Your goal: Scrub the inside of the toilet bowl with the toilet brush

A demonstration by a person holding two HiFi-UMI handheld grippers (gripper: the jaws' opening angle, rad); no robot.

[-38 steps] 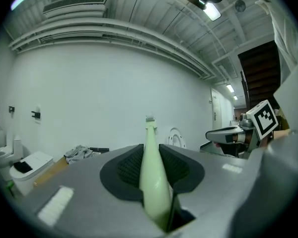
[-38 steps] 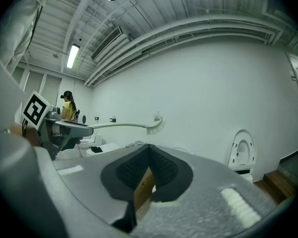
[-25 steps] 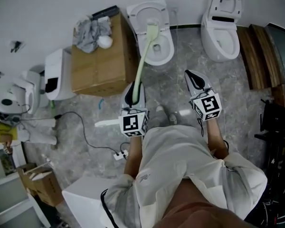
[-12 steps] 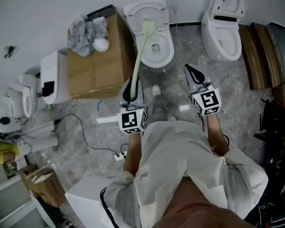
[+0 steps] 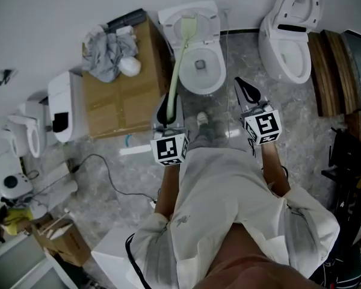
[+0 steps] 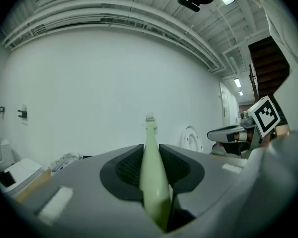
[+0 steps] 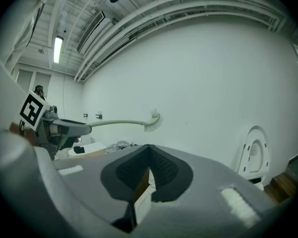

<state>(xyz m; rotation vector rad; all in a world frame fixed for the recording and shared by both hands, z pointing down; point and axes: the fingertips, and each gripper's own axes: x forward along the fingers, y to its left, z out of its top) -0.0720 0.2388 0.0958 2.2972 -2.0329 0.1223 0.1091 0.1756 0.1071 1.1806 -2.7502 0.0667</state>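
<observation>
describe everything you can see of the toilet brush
The toilet brush is pale green and plastic-looking, with a long, slightly curved handle and a flat head of short whitish bristles. The left gripper is shut on the handle's lower end. The brush reaches forward, its head over the rear of the white toilet. In the right gripper view the bristles face down and touch nothing visible.

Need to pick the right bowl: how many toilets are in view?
2 for certain: a toilet under the brush, beside the cardboard box; another toilet further right, lid up. White fixtures at far left may be more; cannot tell.
</observation>
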